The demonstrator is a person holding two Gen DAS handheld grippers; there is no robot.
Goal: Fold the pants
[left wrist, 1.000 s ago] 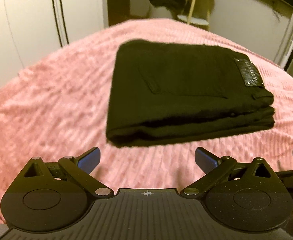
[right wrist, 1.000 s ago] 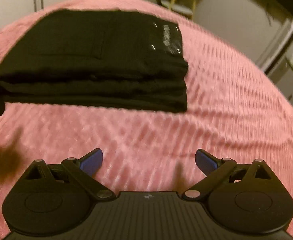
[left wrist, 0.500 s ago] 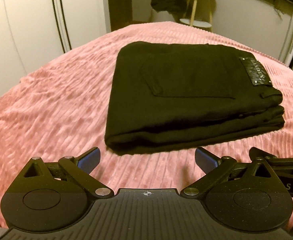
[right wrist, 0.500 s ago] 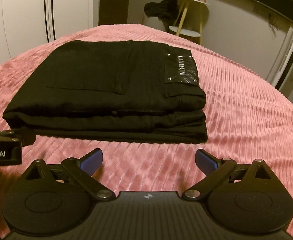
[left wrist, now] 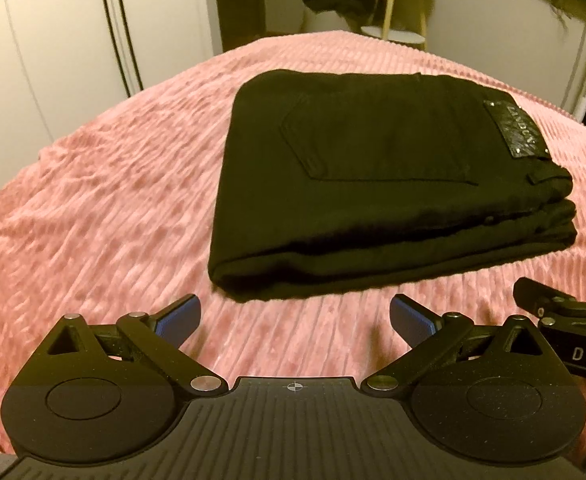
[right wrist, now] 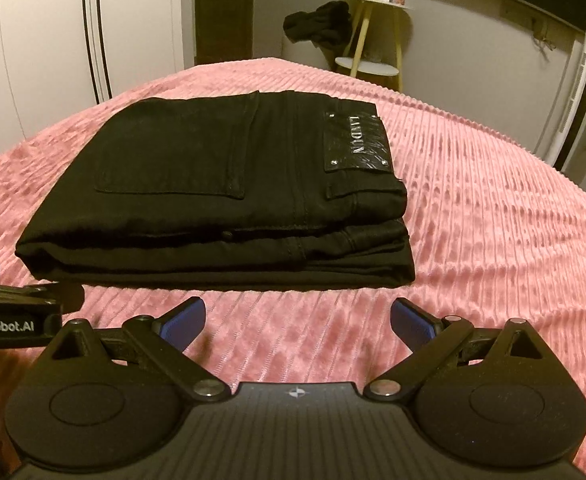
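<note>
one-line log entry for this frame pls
pants: folded, flat on pink bedspread | left gripper: open, empty | right gripper: open, empty | contact: none

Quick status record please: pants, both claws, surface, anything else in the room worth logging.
pants: black pants folded into a compact stack, back pocket and leather label facing up
surface: pink ribbed blanket
left claw: open, empty, short of the stack's near edge
right claw: open, empty, short of the near edge
contact: neither claw touches the pants
background: small side table with dark clothing draped on it
</note>
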